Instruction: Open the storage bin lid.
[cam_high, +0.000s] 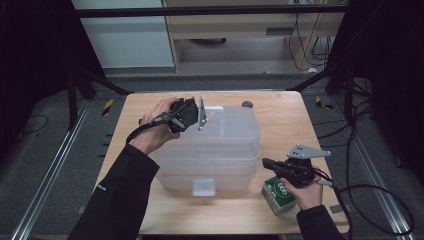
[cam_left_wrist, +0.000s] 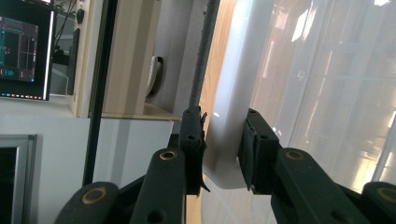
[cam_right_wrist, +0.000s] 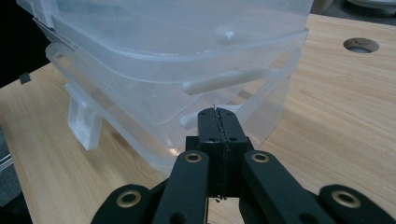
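Fingers (cam_left_wrist: 254, 149) of left gripper (cam_left_wrist: 223, 149) clamping clear bin's rim (cam_left_wrist: 229, 112), right gripper (cam_right_wrist: 219, 140) pressed closed, empty.

I work two black hand-held grippers: the left hand-held gripper (cam_high: 184, 114) and the right hand-held gripper (cam_high: 295, 171). Each carries a grey three-cornered plate drilled with small holes, a trailing black cable, and paired black jaws with brass-coloured pivot rivets and small dark screws. My arms wear black long sleeves (cam_high: 116, 200).

Green box (cam_high: 278, 192) partly behind right gripper (cam_high: 267, 164)
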